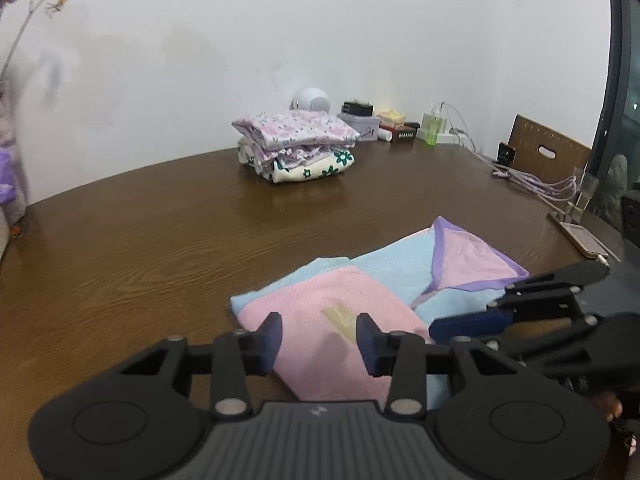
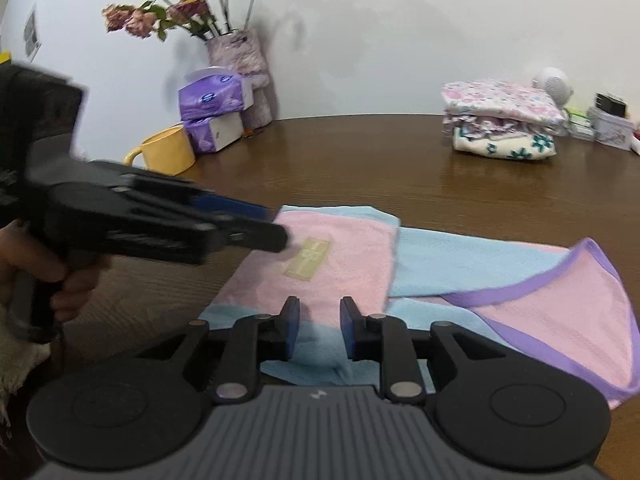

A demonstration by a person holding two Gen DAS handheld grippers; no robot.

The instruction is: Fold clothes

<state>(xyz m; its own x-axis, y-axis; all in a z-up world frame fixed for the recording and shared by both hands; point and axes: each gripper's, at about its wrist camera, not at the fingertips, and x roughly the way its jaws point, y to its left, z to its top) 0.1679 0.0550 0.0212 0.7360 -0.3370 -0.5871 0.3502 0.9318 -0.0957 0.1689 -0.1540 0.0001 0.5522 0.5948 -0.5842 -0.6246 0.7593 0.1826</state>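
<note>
A pink and light-blue garment [image 1: 360, 280] with purple trim lies partly folded on the brown wooden table [image 1: 160, 248]. A pink panel with a beige label [image 1: 340, 318] is turned over on its near left part. My left gripper [image 1: 319, 340] hovers just over that pink panel, open, with nothing pinched. In the right wrist view the left gripper [image 2: 276, 226] reaches in from the left, held by a hand [image 2: 24, 264]. My right gripper [image 2: 320, 328] stands open over the garment's [image 2: 460, 264] near edge, cloth lying flat below the gap. It also shows from the side as the right gripper [image 1: 460, 320].
A stack of folded floral clothes [image 1: 296, 144] sits at the back. Behind it are a white speaker [image 1: 312, 100] and small boxes. Cables [image 1: 536, 184] and a phone [image 1: 580, 240] lie at the right edge. A yellow mug [image 2: 168, 156], tissue packs [image 2: 214, 112] and a vase [image 2: 240, 56] stand far left.
</note>
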